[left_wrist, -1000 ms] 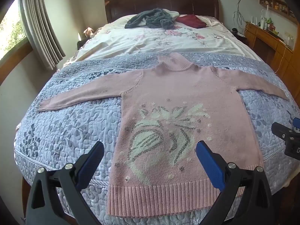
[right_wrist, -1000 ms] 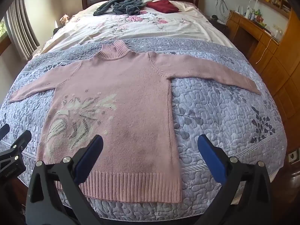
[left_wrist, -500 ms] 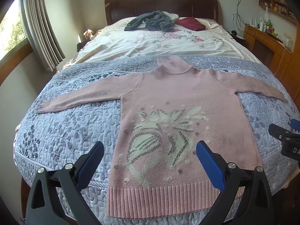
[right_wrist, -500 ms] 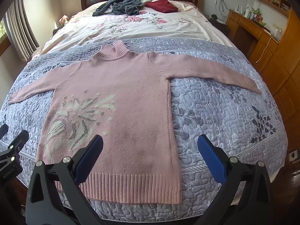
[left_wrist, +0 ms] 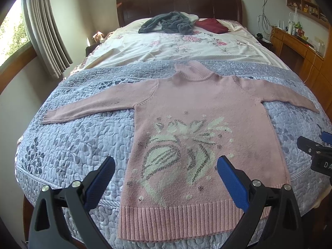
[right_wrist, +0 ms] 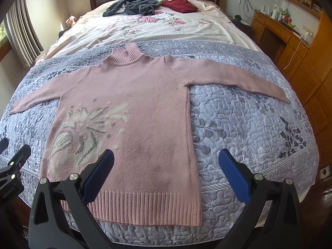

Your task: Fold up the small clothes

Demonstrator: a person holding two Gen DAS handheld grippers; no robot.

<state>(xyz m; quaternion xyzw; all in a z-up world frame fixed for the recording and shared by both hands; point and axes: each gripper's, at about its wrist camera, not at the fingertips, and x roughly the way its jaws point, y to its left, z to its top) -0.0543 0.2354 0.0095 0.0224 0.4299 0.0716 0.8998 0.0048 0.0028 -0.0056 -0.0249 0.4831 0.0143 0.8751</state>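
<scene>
Pink sweater [left_wrist: 199, 137] flat on bed quilt [left_wrist: 78, 145], sleeves spread. Left hand-held gripper [left_wrist: 166, 178] and right hand-held gripper [right_wrist: 166, 174] released, hovering over hem. Folding unstarted; next likely a sleeve grasp.

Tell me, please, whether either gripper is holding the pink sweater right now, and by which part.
Nothing is held. The left gripper and right gripper are both open above the pink sweater, which lies flat on the quilt.
</scene>
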